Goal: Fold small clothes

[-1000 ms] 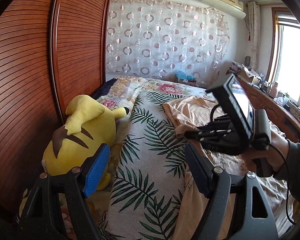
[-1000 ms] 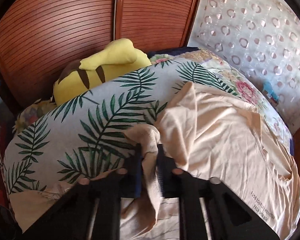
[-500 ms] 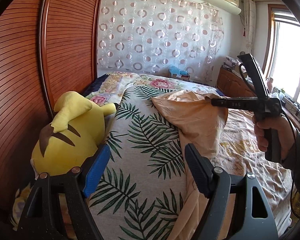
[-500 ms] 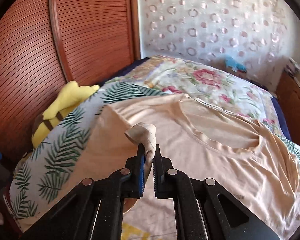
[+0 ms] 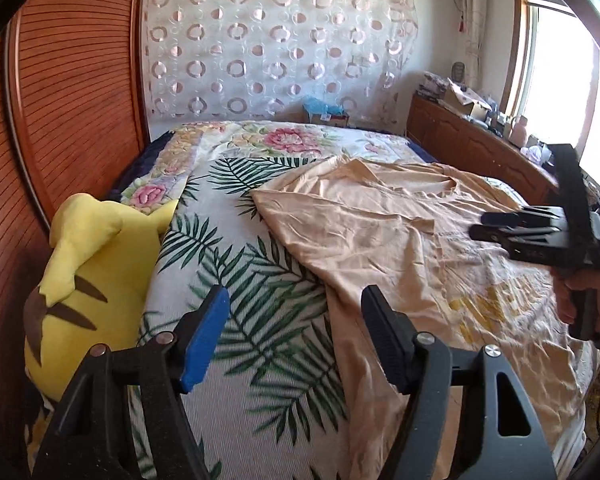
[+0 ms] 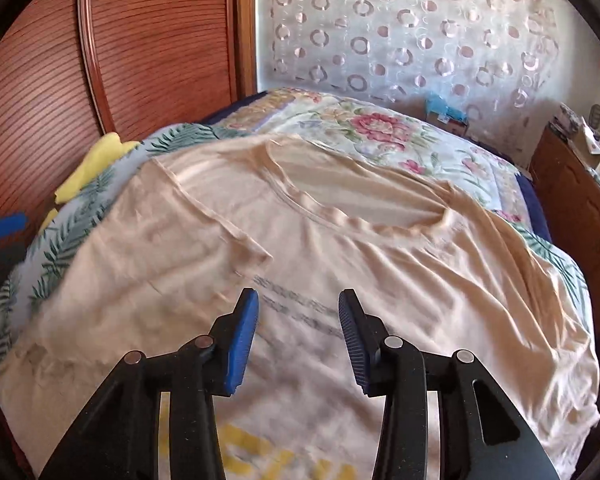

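Fabric of a peach T-shirt (image 5: 400,240) lies spread on the bed (image 5: 260,292). In the left wrist view the left gripper (image 5: 296,336) hovers above the shirt's left edge, fingers (image 5: 204,336) closing, nothing between them. In the right wrist view the right gripper (image 6: 298,336) hangs above the T-shirt's chest print (image 6: 300,312), fingers (image 6: 240,340) opening, released, clear of the cloth.
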The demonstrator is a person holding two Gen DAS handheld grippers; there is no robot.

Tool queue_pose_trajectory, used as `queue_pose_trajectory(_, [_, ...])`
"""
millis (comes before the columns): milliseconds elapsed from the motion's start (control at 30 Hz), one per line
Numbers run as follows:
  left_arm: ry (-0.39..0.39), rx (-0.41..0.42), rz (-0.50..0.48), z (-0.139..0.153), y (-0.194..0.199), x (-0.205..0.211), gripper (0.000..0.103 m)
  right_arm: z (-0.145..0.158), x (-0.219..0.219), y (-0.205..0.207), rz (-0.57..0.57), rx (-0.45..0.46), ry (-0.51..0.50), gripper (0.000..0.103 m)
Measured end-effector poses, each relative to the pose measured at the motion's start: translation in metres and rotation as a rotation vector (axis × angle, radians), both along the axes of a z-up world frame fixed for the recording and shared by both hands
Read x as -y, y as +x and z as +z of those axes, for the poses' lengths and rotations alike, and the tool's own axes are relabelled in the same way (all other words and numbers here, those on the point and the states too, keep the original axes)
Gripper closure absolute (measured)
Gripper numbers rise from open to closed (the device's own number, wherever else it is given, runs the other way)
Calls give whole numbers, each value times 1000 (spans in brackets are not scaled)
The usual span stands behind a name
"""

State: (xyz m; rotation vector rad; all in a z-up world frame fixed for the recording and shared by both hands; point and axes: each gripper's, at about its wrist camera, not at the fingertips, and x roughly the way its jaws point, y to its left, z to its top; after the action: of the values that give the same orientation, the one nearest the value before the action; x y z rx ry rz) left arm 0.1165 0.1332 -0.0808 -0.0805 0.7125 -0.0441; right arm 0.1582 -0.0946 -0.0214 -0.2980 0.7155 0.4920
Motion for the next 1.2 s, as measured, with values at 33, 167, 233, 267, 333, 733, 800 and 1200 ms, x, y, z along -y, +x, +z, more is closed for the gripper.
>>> queue_pose_trajectory(33, [6, -6, -2, 0, 7, 1, 35, -1, 7, 0, -5, -5, -6, 59])
queue_pose_trajectory(167, [1, -38, -17, -4, 36, 2, 40, -6, 29, 1, -21, -31, -25, 59])
queue_pose_trajectory(233, [-8, -58, -21, -7, 49, 0, 44, -10, 36, 1, -27, -38, -32, 59])
queue_pose_trajectory(267, [-18, -69, -21, -9, 56, -1, 46, -10, 36, 1, -26, -40, -27, 59])
queue_pose_trajectory(333, [-52, -108, -12, -14, 72, -5, 51, -10, 38, 1, -25, -35, -14, 59])
queue_pose_trajectory(733, [-15, -209, 11, -32, 119, -2, 59, -15, 37, -1, -43, -15, -8, 54])
queue_pose_trajectory(800, [-10, -212, 8, -32, 120, -1, 59, -15, 38, 0, -45, -20, -1, 53])
queue_pose_trajectory(1200, [88, -197, -28, -24, 126, -4, 100, -13, 39, 0, -53, -16, -7, 50])
